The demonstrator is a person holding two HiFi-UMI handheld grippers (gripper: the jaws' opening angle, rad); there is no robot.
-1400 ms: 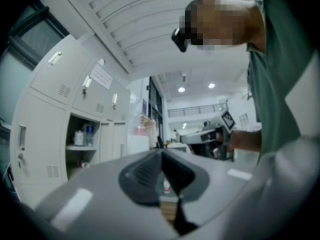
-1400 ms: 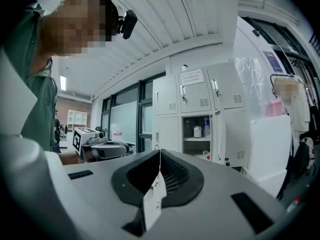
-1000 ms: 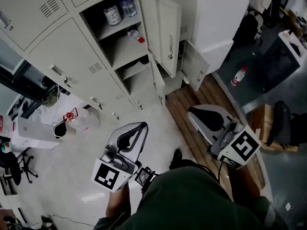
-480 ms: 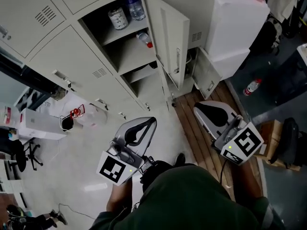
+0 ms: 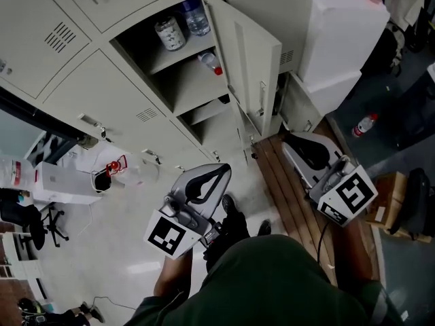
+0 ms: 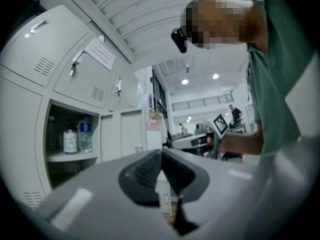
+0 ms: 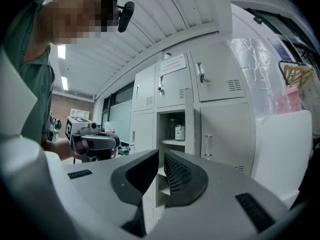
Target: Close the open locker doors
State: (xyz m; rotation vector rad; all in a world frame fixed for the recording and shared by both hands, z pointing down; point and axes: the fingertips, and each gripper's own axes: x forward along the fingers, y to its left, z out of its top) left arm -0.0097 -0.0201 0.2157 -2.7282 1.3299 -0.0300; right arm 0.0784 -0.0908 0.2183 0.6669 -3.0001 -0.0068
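Two claws appear in the head view, both below a grey locker bank (image 5: 88, 80) that fills the upper left of the frame. The left claw (image 5: 219, 172), at lower centre, has its jaws together and holds nothing. The right claw (image 5: 291, 141), at centre right, is likewise closed and empty, and its tip is near the lower corner of the open locker door (image 5: 253, 60). That door stands swung out at upper centre. It exposes a shelf with a jar (image 5: 168, 32) and a water bottle (image 5: 197, 15), and a small red-capped bottle (image 5: 212, 61) on the shelf below. A lower door (image 5: 299, 111), right of centre, also seems ajar, though it is largely hidden.

Left gripper view: the left claw (image 6: 161, 154) fills the lower frame, its pads meeting with nothing between them. The open compartment at left centre shows the jar (image 6: 70, 141) and the water bottle (image 6: 85, 133) side by side.

Right gripper view: the right claw (image 7: 159, 159) is closed and empty. Beyond it, at centre, is the open compartment with the jar (image 7: 180, 132). To the right of the compartment is the outer face of the open locker door (image 7: 225, 134) with its handle. The left claw (image 7: 107, 143) shows at left centre.
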